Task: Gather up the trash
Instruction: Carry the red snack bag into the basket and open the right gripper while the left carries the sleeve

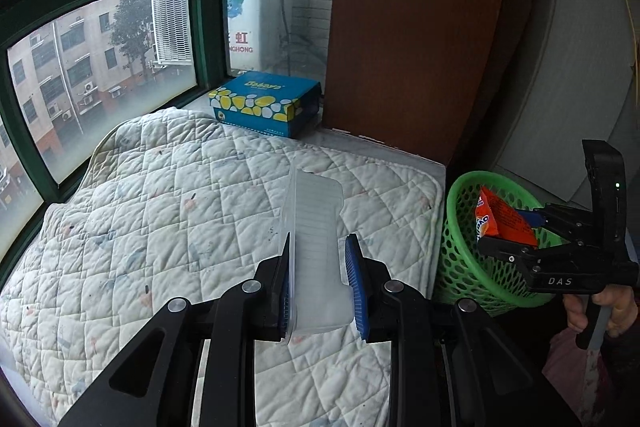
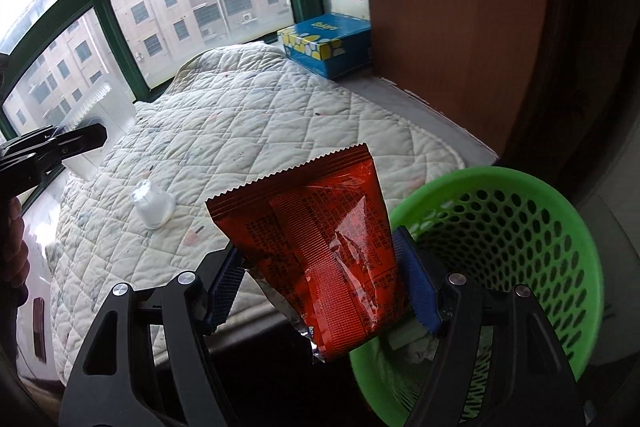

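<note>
Left gripper (image 1: 318,267) angled downward, jaws narrow, clamped on a clear tray (image 1: 314,227). Right gripper (image 2: 320,279) angled downward at the right, jaws wide, gripping an orange packet (image 2: 320,247)

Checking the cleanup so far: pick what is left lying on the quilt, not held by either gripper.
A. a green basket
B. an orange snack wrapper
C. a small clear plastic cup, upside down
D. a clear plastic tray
C: the small clear cup lies upside down on the quilt, while the right gripper holds the orange wrapper and the left gripper holds the clear tray.
</note>
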